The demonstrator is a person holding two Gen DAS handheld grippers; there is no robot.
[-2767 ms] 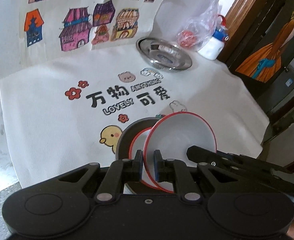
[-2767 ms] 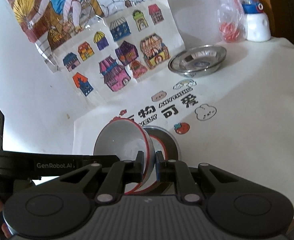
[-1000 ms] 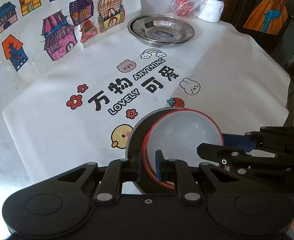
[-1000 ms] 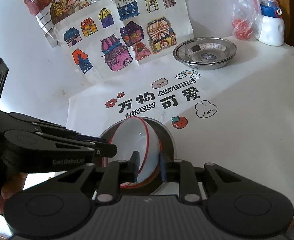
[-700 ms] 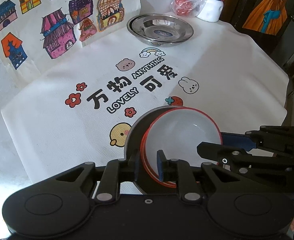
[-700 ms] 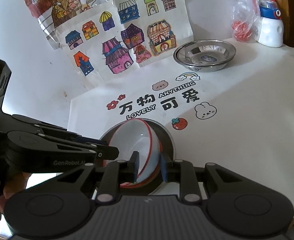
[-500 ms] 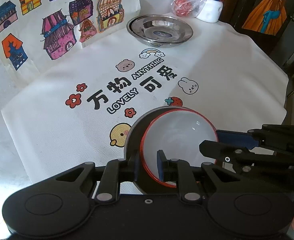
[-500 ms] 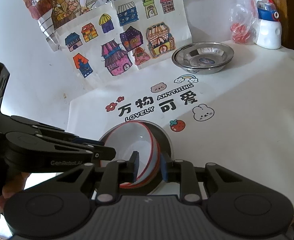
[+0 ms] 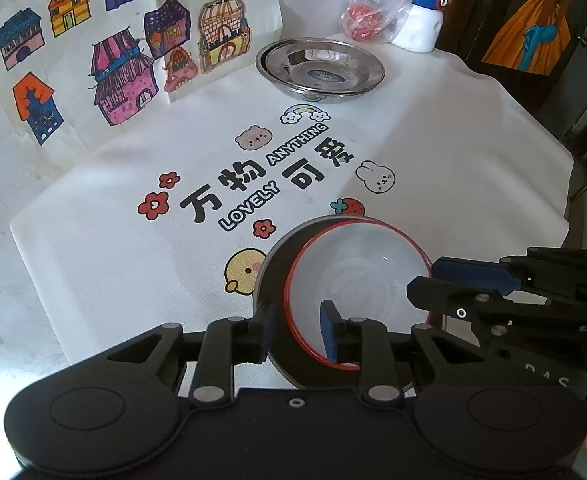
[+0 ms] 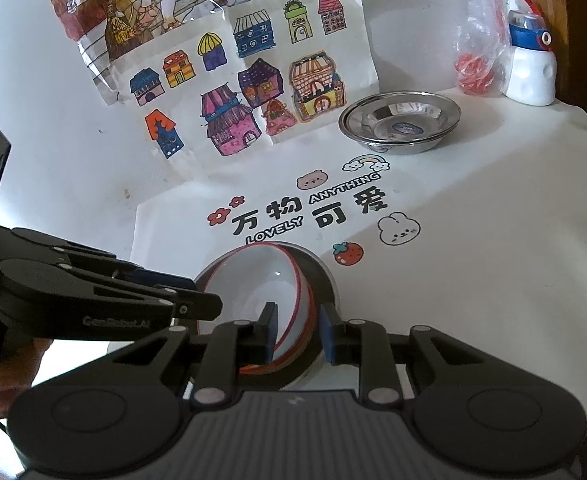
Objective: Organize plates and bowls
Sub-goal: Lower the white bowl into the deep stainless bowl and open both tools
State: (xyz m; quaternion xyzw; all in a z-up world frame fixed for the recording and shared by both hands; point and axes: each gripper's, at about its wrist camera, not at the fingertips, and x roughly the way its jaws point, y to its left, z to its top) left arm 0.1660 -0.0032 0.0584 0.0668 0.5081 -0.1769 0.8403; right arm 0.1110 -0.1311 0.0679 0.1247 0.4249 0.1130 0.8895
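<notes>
Here, two handheld grippers are meeting over a red-rimmed white bowl (image 9: 357, 280) that is sitting nested inside other bowls, the outermost a grey one (image 9: 271, 264), near the front edge of a table draped in a white cloth (image 9: 433, 140) printed with cartoon animals and lettering.

The left gripper (image 9: 297, 332) is straddling the near rim of the white bowl, its jaws having just been opening; one blue pad is standing inside the bowl and the other outside the grey wall, with a visible gap on both sides, so nothing is being pinched. The right gripper (image 10: 299, 334) is straddling the opposite side of the same stack, one pad inside the white bowl and one outside; its jaws are parted around the rims, and from either view it is hard to tell whether the pads are touching, though a gap is showing beside the outer pad.

Farther back on the cloth, stacked steel plates (image 10: 399, 122) are lying beside a plastic bag (image 10: 475, 64) holding something red and a white bottle with a blue cap (image 10: 529, 72). Children's drawings of coloured houses (image 9: 125, 64) are leaning against the wall behind.
</notes>
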